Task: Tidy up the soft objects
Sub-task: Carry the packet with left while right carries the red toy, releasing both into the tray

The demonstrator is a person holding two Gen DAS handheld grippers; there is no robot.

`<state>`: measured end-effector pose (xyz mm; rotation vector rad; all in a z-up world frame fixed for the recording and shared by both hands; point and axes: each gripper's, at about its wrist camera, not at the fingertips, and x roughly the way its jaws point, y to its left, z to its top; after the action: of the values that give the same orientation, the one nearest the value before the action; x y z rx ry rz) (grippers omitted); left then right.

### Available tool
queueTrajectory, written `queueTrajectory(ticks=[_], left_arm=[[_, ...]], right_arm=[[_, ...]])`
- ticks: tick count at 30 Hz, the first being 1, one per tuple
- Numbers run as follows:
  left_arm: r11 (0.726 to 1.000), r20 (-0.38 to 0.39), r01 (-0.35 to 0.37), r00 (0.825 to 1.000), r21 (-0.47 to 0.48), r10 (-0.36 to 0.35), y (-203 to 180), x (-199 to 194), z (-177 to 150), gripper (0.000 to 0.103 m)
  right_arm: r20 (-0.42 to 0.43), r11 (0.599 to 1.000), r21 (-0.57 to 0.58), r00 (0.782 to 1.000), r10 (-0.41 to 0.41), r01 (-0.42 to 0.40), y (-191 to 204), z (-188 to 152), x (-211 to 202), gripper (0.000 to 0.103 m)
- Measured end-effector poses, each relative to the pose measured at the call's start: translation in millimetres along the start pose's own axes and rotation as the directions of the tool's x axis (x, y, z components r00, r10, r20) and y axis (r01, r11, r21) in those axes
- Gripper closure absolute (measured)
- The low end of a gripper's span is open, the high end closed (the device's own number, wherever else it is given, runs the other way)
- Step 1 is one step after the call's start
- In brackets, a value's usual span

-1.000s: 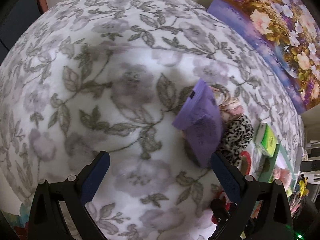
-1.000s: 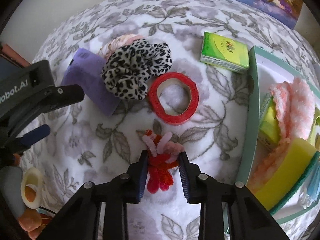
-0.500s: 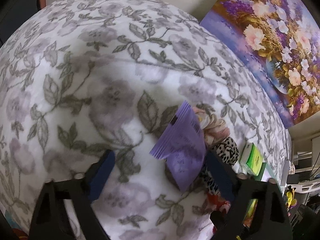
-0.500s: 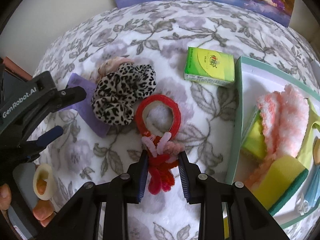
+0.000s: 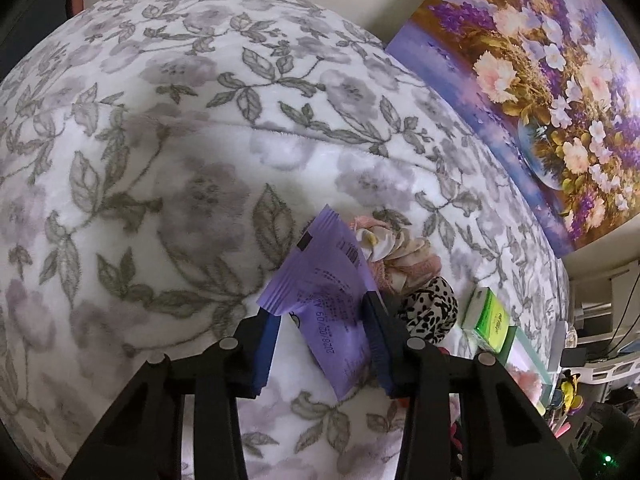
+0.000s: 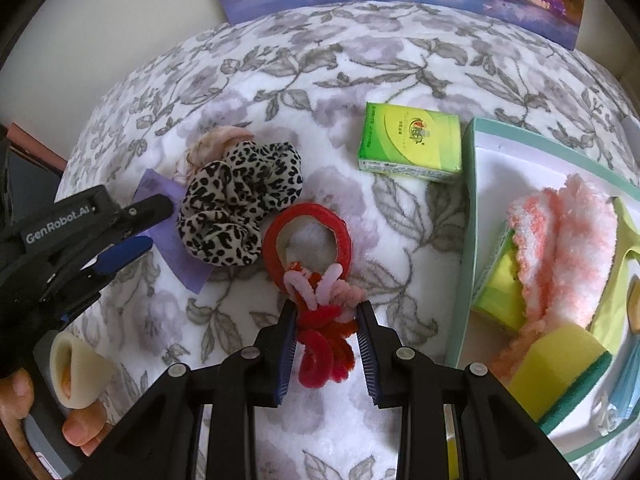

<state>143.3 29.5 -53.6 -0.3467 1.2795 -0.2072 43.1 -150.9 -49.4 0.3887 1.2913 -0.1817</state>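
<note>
My left gripper point(image 5: 320, 334) has its jaws narrowed around a purple packet point(image 5: 332, 312) lying on the flowered blanket; the pads sit at both edges of it. It also shows in the right wrist view point(image 6: 132, 232), over the purple packet point(image 6: 170, 248). My right gripper point(image 6: 326, 334) is shut on a red and pink pipe-cleaner bundle point(image 6: 324, 328) and holds it just above the blanket. A leopard-print scrunchie point(image 6: 240, 212), a pink scrunchie point(image 6: 216, 142) and a red ring band point(image 6: 308, 236) lie beside them.
A green tissue pack point(image 6: 410, 142) lies on the blanket. A mint-rimmed tray point(image 6: 466, 240) at the right holds a pink fluffy cloth point(image 6: 560, 240) and a yellow sponge point(image 6: 560, 368). A flower painting point(image 5: 540, 80) leans against the wall behind.
My left gripper has moved forward onto the purple packet and its jaws have closed in around it. My right gripper has lifted and drawn back with the pipe-cleaner bundle.
</note>
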Motion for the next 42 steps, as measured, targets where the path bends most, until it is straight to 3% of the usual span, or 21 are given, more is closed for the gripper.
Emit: queueTrajectory(ticks=[17, 24, 33, 42], left_arm=[[0.999, 0.075, 0.001, 0.997, 0.036, -0.004, -10, -73, -1, 0.06], [0.998, 0.069, 0.02, 0.997, 0.065, -0.024, -32, -79, -11, 0.06], [0.982, 0.059, 0.061, 0.996, 0.177, -0.072, -89, -83, -34, 0.06], [0.944, 0.057, 0.093, 0.992, 0.317, -0.117, -150, -89, -63, 0.06]], right_arm=[[0.113, 1.0, 0.004, 0.994, -0.008, 0.008, -5, -4, -55, 0.072], [0.155, 1.0, 0.02, 0.988, -0.022, 0.019, -21, -3, -76, 0.072], [0.191, 0.994, 0.104, 0.981, -0.043, 0.023, -68, -8, -98, 0.072], [0.205, 0.97, 0.238, 0.973, -0.107, 0.056, -141, -24, -115, 0.072]])
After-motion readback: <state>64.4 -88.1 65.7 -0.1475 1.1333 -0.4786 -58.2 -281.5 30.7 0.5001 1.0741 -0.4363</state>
